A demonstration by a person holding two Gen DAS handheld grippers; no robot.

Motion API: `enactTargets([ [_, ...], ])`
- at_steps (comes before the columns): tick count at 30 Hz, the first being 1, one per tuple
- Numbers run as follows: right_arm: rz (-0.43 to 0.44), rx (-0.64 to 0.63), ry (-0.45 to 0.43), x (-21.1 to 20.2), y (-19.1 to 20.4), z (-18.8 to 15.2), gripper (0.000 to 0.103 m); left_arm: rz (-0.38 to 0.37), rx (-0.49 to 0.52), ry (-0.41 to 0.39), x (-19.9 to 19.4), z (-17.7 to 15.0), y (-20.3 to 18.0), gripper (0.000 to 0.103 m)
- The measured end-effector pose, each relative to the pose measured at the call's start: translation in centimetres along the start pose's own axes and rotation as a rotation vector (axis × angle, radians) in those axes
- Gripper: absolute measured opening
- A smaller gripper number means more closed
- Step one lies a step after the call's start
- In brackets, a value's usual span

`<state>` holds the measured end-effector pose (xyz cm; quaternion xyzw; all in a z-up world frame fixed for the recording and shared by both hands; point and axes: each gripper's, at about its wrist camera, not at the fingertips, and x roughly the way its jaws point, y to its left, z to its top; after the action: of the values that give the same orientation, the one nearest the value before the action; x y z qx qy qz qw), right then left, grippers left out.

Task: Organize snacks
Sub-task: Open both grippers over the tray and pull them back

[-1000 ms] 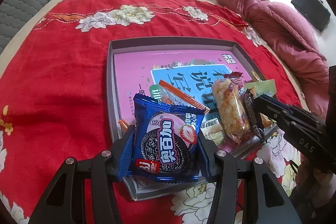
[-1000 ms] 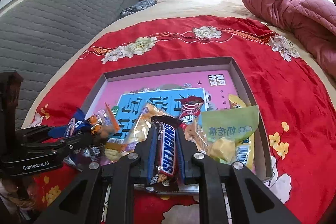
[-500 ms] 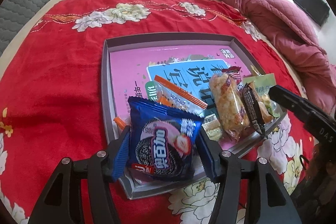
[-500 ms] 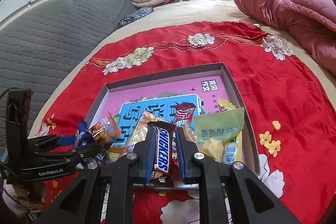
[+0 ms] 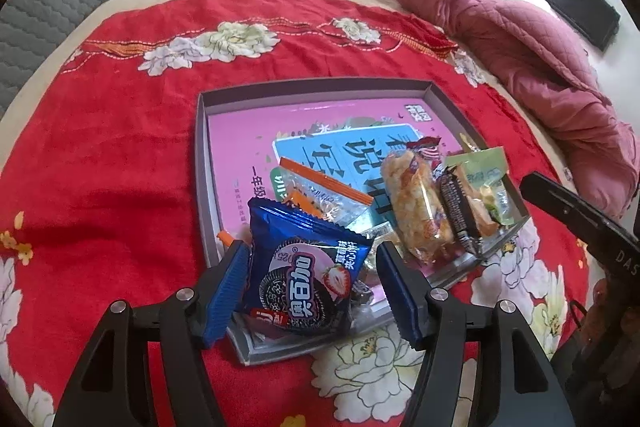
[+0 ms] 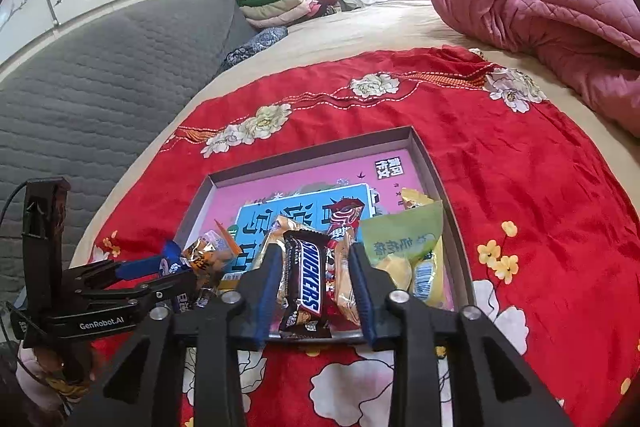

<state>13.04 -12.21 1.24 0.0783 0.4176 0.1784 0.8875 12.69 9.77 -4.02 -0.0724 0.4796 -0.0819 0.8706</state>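
A shallow grey tray (image 5: 202, 163) with a pink printed sheet on its floor sits on a red flowered cloth (image 5: 112, 155) spread over a bed, and the snacks crowd its near end. The left gripper (image 5: 310, 287) has just been opening: its blue fingers (image 5: 228, 287) stand apart on either side of a blue cookie packet (image 5: 304, 275), the right one clear of the wrapper, and the packet lies at the tray's near left corner. The right gripper (image 6: 314, 281) has also just been opening, and a Snickers bar (image 6: 306, 279) lies between its spread fingers (image 6: 266, 283) with gaps on both sides, resting at the tray's near edge. Right of the bar lies a green packet (image 6: 404, 239); a clear orange-edged packet (image 5: 320, 195) lies beyond the cookies. A pink quilt (image 6: 540, 23) is bunched at the far right.
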Motion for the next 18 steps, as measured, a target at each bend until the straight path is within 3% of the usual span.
enactTargets([
  [3, -0.006, -0.001, -0.009, -0.7, -0.1, -0.2, 0.037, -0.004, 0.0, -0.016, -1.0, 0.0, -0.3, 0.069],
  [6, -0.024, -0.009, -0.018, -1.4, -0.1, -0.6, 0.052, -0.004, 0.006, -0.027, -1.8, -0.1, -0.7, 0.072],
  [10, -0.059, -0.015, -0.03, -2.3, -0.2, -1.3, 0.056, -0.006, 0.005, -0.036, -2.9, -0.3, -1.3, 0.076],
  [14, -0.114, -0.033, -0.037, -3.3, -0.3, -2.2, 0.072, 0.01, -0.023, -0.039, -3.9, -0.8, -2.1, 0.076],
  [18, -0.138, -0.045, -0.019, -4.0, -0.1, -3.2, 0.077, 0.042, -0.047, -0.035, -4.8, -2.0, -3.3, 0.078],
])
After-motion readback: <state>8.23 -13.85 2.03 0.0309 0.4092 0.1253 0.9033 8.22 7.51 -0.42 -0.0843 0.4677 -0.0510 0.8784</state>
